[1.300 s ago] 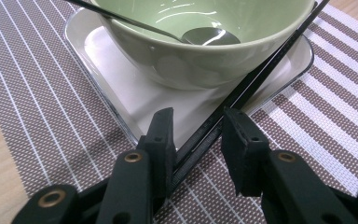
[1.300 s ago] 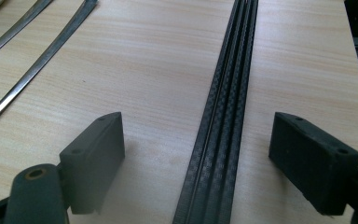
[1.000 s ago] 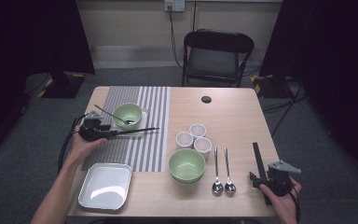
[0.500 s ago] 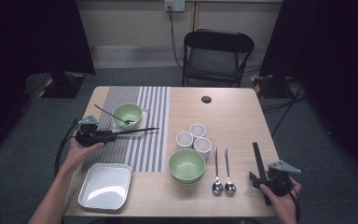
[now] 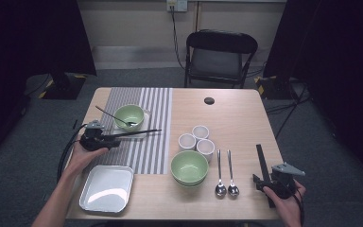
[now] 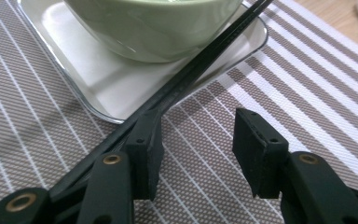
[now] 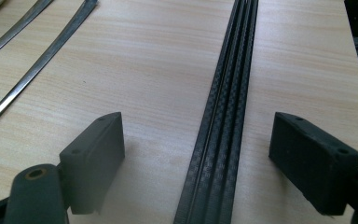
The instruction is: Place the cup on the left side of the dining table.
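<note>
Inventory, table L to R, as we see it.

1. White tray (image 5: 106,188), near L corner, bare, lying by our left forearm.
2. Left gripper (image 5: 113,137), held over the striped placemat (image 5: 146,118). We see its jaws apart; they have just been opening. Pair of black chopsticks (image 5: 137,133) lies along the inner face of one jaw, other jaw well clear of it, so no pinch. Long axis runs roughly L–R across the table, tips pointing R, over the placemat stripes. In the left gripper view the sticks (image 6: 200,70) cross the rim of a small white dish (image 6: 121,88).
3. Green bowl (image 5: 128,116) on that dish, spoon handle sticking out toward the L.
4. Three small white cups (image 5: 196,140), clustered mid-table.
5. Second green bowl (image 5: 189,167), just below the cups.
6. Two metal spoons (image 5: 226,175), side by side, bowls toward us.
7. Second pair of black chopsticks (image 5: 262,165), long axis near–far, lying flat on bare wood.
8. Right gripper (image 5: 264,182), jaws wide, straddling that pair without contact (image 7: 223,130).

No brands, labels or writing legible anywhere.
</note>
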